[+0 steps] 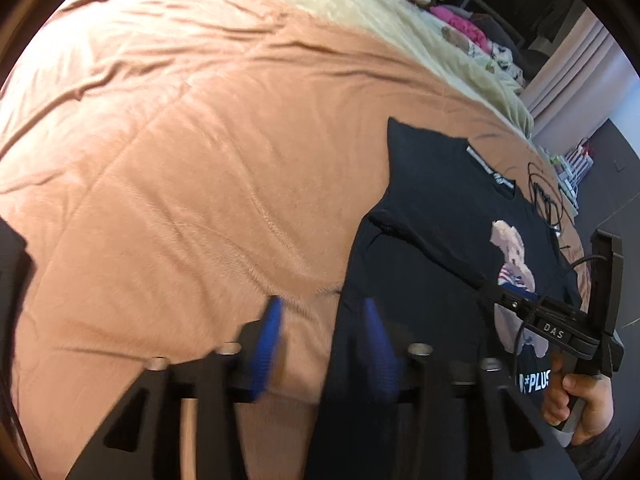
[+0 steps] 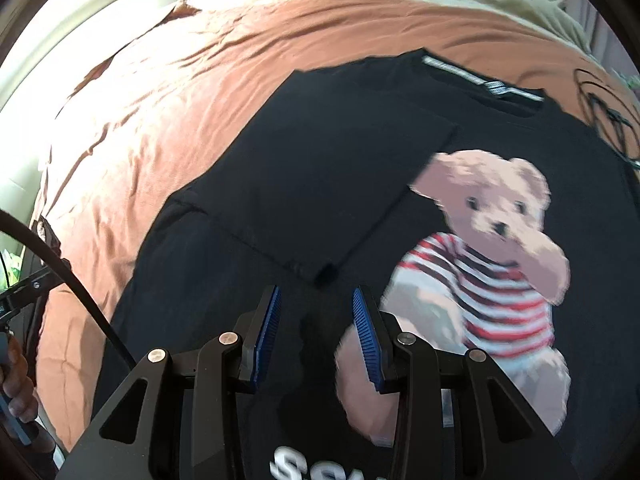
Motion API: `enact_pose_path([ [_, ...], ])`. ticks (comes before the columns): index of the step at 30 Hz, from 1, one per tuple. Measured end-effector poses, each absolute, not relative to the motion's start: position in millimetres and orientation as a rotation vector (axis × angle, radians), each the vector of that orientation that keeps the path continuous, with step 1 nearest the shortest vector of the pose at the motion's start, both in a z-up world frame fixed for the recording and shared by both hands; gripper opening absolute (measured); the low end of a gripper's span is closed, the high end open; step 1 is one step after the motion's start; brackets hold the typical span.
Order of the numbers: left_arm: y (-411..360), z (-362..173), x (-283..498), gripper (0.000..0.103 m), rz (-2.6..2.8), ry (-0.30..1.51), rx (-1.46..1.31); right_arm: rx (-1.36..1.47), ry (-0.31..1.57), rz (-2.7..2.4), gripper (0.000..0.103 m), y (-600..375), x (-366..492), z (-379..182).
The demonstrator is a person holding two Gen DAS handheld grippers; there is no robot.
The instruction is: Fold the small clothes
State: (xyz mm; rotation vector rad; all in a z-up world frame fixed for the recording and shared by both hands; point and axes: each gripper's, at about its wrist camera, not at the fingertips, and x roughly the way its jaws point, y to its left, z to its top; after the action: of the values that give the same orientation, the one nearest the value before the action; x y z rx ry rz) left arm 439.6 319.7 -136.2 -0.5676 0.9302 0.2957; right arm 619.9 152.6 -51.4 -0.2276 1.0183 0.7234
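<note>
A black T-shirt (image 2: 304, 168) with a teddy bear print (image 2: 492, 240) lies face up on the orange bedspread (image 2: 168, 92). Its left sleeve (image 2: 320, 184) is folded in over the chest. My right gripper (image 2: 316, 308) is open and empty, just above the shirt's middle, below the folded sleeve's cuff. My left gripper (image 1: 322, 320) is open and empty over the shirt's left edge (image 1: 348, 312), one finger above the bedspread (image 1: 180, 160), the other above the shirt (image 1: 432, 240). The right gripper's body (image 1: 560, 328) shows in the left wrist view, held by a hand.
A cream blanket (image 1: 400, 24) covers the far part of the bed. A black cable (image 1: 546, 196) lies coiled on the bedspread right of the collar. Pink clothes (image 1: 460, 24) and clutter lie beyond. The bed's right edge drops to a grey floor (image 1: 616, 184).
</note>
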Motion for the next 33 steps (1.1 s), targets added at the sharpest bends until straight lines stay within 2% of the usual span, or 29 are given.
enact_pose_path([
  [2,313,-125,430,0.068,0.298,0.891,-0.557,-0.221,1.003,0.715,0.035,138,611,-41],
  [6,299,-105,418,0.080,0.302,0.842,-0.538,-0.212,0.971,0.692,0.036,108,593,-19],
  [7,295,-100,415,0.083,0.300,0.833,-0.530,-0.206,0.967,0.688,0.044,99,589,-14],
  [8,291,-96,413,0.086,0.299,0.826,-0.524,-0.197,0.961,0.686,0.059,88,583,-7],
  [10,283,-88,409,0.089,0.296,0.813,-0.513,-0.181,0.934,0.676,0.075,72,573,4],
  [15,261,-73,401,0.102,0.278,0.798,-0.473,-0.162,0.875,0.628,0.087,30,551,28],
  [19,245,-61,400,0.103,0.243,0.785,-0.465,-0.145,0.842,0.593,0.102,3,537,44],
  [33,178,-34,424,0.103,0.143,0.766,-0.383,-0.060,0.818,0.503,0.103,-94,533,63],
])
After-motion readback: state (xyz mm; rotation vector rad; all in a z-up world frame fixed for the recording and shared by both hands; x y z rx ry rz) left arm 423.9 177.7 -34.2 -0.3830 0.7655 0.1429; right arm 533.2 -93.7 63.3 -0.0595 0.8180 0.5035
